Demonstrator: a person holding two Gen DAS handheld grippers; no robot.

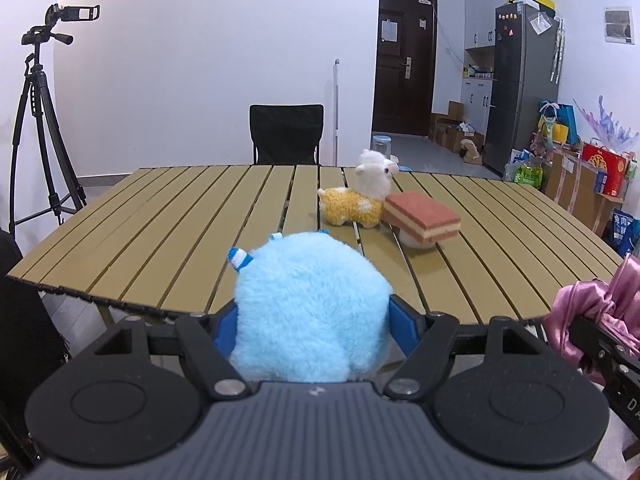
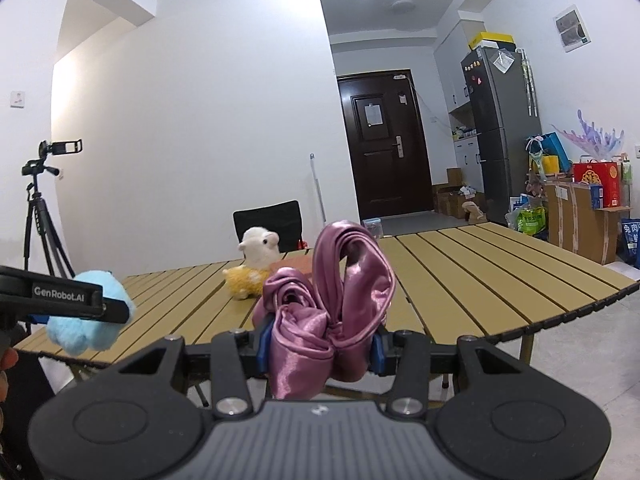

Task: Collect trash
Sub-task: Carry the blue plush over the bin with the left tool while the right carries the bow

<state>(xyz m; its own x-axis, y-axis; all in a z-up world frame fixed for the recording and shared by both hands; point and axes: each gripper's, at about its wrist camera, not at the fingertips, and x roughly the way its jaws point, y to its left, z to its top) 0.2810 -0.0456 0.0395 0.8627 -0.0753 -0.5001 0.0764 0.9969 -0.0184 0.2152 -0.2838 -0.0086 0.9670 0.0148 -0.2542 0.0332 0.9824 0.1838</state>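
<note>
My left gripper [image 1: 312,320] is shut on a fluffy light-blue plush toy [image 1: 310,304], held at the near edge of the slatted table [image 1: 160,216]; its blue pads press both sides of the plush. The same blue plush toy [image 2: 90,312] shows at the left of the right wrist view, under the left gripper's black finger. My right gripper [image 2: 318,350] is shut on a bunched pink satin cloth [image 2: 332,312], which stands up between its blue pads. That pink cloth [image 1: 596,304] also appears at the right edge of the left wrist view.
On the table lie a yellow-and-white alpaca plush [image 1: 360,196] and a layered pink-and-cream sponge block [image 1: 424,216]. A black chair [image 1: 286,134] stands behind the table. A camera tripod [image 1: 38,120] is at the left, a fridge [image 1: 522,84] and boxes at the right.
</note>
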